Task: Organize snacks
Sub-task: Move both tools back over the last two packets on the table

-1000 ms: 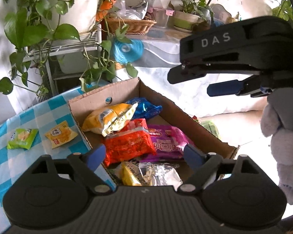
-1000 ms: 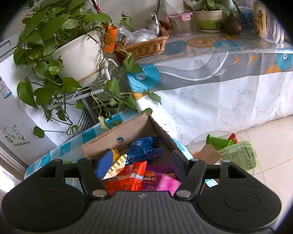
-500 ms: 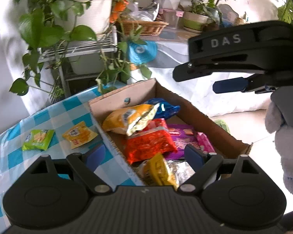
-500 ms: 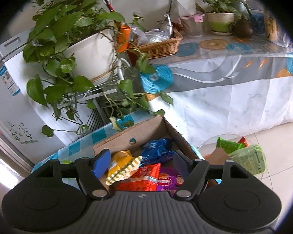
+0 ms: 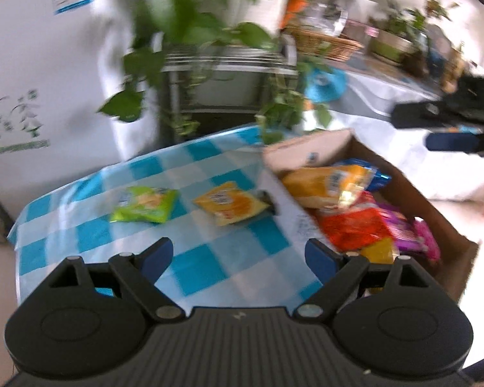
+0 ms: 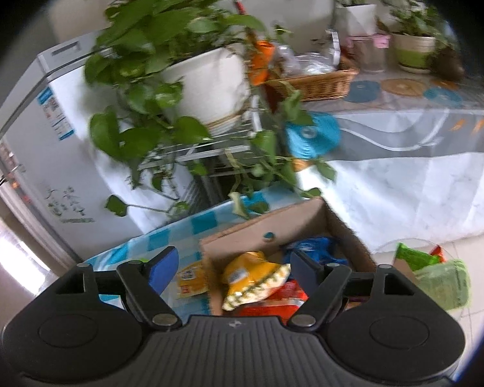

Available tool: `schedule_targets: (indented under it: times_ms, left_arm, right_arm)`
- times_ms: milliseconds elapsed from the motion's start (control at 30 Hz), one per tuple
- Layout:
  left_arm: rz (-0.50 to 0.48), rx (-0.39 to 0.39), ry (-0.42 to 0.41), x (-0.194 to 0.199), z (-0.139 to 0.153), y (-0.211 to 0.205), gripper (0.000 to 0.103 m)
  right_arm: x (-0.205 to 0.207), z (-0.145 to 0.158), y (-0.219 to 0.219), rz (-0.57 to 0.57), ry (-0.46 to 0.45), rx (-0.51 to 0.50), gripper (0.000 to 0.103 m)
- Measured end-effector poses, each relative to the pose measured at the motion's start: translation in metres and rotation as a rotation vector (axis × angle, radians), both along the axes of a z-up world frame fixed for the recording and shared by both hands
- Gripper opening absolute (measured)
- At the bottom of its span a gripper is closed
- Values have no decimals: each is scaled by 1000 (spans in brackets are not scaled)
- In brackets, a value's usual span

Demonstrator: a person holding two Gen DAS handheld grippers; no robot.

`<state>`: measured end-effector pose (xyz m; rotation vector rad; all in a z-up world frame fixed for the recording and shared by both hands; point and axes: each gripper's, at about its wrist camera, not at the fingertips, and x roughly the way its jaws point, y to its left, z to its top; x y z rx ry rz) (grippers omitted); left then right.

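Most snacks sit in my box (image 5: 442, 225), green pack (image 5: 144, 204) and orange pack (image 5: 230, 203) left on the table (image 5: 209, 267); left gripper (image 5: 238, 256) and right gripper (image 6: 235, 269) both wide open, empty.

Motion blur leaves every label and packet print unreadable in both views.

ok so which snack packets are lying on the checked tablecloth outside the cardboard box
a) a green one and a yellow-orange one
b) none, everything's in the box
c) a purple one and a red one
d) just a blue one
a: the green packet and the yellow-orange packet lie on the checked tablecloth left of the cardboard box; the red, purple and blue ones are inside the box.
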<state>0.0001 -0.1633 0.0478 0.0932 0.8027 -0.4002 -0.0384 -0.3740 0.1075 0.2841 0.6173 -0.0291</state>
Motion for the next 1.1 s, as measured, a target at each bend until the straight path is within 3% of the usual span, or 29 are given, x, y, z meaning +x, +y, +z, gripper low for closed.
schedule_targets:
  times_ms: [233,500,833,1100]
  left_arm:
    - [108,10,-4,30,-6,43,89]
    - [161,9,-4,71,-20,67,89]
    - [136,-3,34,121,-51,58,89]
    - [105,14,63,157,-82,45,89]
  right_arm:
    - [13,-3,37,113,-4,-42,83]
    - [30,-16,75,230,35,-98,83]
    - [49,-44,113,292,94,-196,83]
    - [72,-68,131,250,110,-231,83]
